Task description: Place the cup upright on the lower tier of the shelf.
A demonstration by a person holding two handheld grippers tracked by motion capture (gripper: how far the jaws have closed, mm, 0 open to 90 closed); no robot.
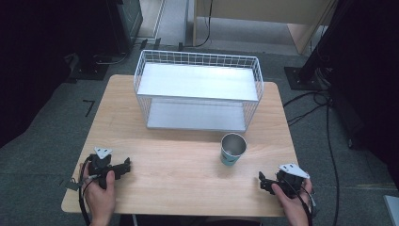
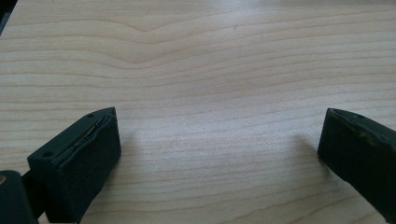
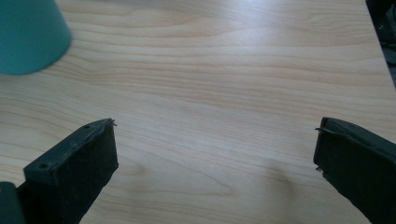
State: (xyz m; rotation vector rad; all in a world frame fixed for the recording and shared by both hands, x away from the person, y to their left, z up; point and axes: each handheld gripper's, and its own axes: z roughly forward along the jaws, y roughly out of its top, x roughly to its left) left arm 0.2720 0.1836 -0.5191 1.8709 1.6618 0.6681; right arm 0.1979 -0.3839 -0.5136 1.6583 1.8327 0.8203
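High view: a teal cup with a silvery inside stands upright on the wooden table, just in front of the right end of a white wire two-shelf rack, and nearer to the right gripper than to the left gripper. Both grippers rest low at the near edge of the table, each held in one hand, well apart from one another and from the cup. The step in hand looks like a reach for the cup with the right gripper. To do it well, I would bring the gripper in level with the cup's mid-height, jaws either side of the wall, and close gently, since a thin tapered cup can tip or slip upward if it is pinched too low or too hard; the rack's wire front is close behind, so the approach should come from the near side. In the right gripper view the jaws stand wide apart with bare wood between them, holding nothing, and the cup sits at the upper left, out of their line, so the hand must turn toward it first. In the left gripper view the jaws are likewise spread wide over bare table, gripping and touching nothing.
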